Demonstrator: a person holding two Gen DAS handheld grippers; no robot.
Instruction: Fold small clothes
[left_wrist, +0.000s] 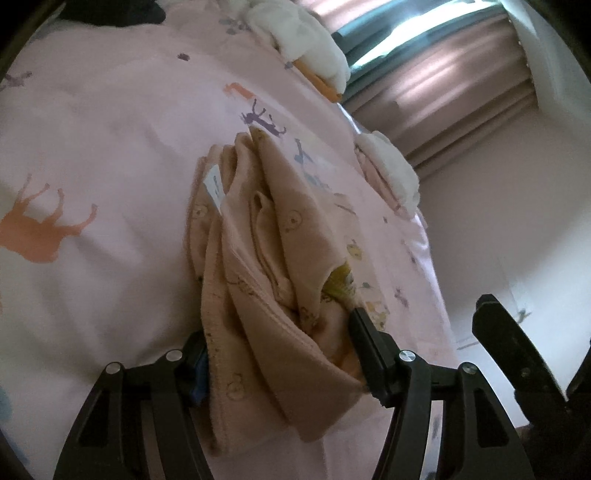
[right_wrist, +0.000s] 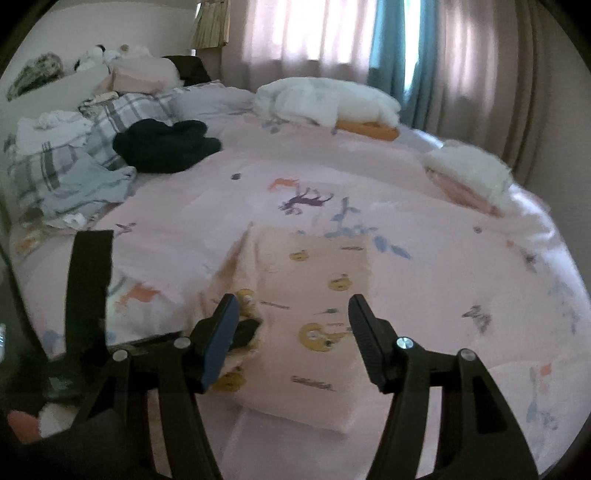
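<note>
A pink bedsheet printed with animals (right_wrist: 424, 295) covers the bed. Far left lies a black crumpled garment (right_wrist: 162, 146) beside grey plaid pillows (right_wrist: 55, 162). Pink curtains (right_wrist: 480, 74) hang beyond.

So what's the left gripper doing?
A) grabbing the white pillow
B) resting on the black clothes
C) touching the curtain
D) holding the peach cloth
D: in the left wrist view, bunched folds of the peach cloth sit between the left gripper's fingers, lifted off the pink bed.
</note>
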